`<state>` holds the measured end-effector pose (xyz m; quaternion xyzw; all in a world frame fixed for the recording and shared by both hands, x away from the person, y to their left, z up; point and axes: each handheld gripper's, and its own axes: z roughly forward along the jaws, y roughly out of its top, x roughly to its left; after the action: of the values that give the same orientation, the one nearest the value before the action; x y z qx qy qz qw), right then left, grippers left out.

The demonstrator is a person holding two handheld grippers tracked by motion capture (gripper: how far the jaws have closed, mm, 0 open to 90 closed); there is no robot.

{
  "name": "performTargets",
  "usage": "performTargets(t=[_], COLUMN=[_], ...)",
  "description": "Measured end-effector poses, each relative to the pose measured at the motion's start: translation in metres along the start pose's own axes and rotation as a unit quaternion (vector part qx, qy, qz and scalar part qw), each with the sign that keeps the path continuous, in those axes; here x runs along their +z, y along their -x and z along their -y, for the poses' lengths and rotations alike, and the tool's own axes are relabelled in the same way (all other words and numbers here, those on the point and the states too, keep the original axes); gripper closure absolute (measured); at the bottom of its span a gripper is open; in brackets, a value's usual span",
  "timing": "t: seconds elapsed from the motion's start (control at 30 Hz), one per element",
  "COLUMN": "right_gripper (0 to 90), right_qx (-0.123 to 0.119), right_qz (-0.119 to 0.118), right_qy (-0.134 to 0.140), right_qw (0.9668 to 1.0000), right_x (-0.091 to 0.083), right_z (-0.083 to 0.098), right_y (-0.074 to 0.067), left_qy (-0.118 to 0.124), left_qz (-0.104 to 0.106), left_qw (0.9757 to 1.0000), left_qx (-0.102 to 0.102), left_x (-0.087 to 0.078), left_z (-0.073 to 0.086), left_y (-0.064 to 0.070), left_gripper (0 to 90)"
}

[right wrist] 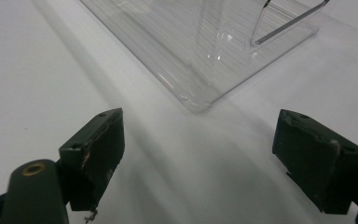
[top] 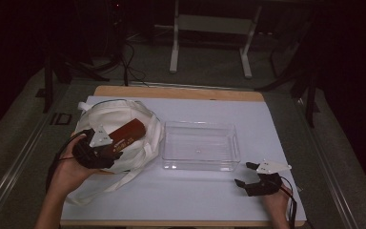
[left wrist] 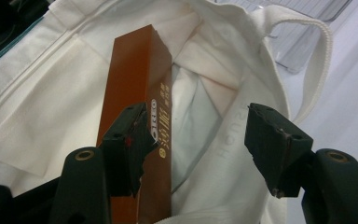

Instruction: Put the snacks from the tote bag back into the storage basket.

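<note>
— So, where does the brown box (top: 130,131) sit against the left gripper (top: 106,149)?

— Seen from the high view, the long brown box lies slanted on the white cloth bag (top: 143,119) at the left of the table (top: 267,124). Its near end meets the left gripper, and its far end points up and to the right, toward the clear tray (top: 171,164).

— And from the gripper's own camera?

— In the left gripper view the brown box (left wrist: 135,93) runs lengthwise away from the camera, over the open mouth of the white cloth bag (left wrist: 42,107). Its near end lies against the left-hand jaw, which covers part of the gold lettering on its side. The other jaw stands well apart from the box, with only white cloth in front of it.

— Is the box gripped, then?

— I cannot tell. The jaws stand part-way apart, and one pad touches or overlaps the box while the other is clear of it.

— What about the right gripper (top: 252,176)?

— It sits low at the right of the table, near the front right corner of the clear tray, in the person's right hand (top: 277,202). Its jaws stand wide, with nothing between them. In the right gripper view a rounded corner of the clear tray (right wrist: 191,100) lies ahead of the right gripper (right wrist: 200,154) on the white table surface (right wrist: 28,70), well apart from both pads.

— And the tray?

— It stands just beside the bag, between the two grippers.
</note>
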<state>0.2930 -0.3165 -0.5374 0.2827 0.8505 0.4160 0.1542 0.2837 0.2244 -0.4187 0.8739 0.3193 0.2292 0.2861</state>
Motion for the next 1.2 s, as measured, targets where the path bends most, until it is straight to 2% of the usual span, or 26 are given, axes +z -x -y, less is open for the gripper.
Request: performTargets(t=[0.47, 0.67, 0.8, 1.2], right_gripper=[16.9, 16.9, 16.9, 16.9], right_qx=[-0.007, -0.007, -0.008, -0.011], right_qz=[0.001, 0.002, 0.003, 0.004], right_qy=[-0.004, -0.005, -0.006, -0.005], right_qw=[1.0000, 1.0000, 0.9999, 0.9999], right_x=[0.001, 0.001, 0.001, 0.001], right_z=[0.000, 0.000, 0.000, 0.000], right_y=[-0.001, -0.002, -0.002, -0.002], left_qy=[-0.011, -0.015, -0.010, -0.017], left_qz=[0.002, 0.005, 0.012, 0.013], left_qw=[0.9999, 0.9999, 0.9999, 0.9997], left_qx=[-0.005, -0.002, 0.003, 0.009], left_x=[0.002, 0.004, 0.005, 0.011], left_z=[-0.001, 0.000, 0.000, 0.003], left_y=[-0.013, -0.019, -0.022, -0.030], left_gripper=[40.5, 40.5, 40.3, 39.5])
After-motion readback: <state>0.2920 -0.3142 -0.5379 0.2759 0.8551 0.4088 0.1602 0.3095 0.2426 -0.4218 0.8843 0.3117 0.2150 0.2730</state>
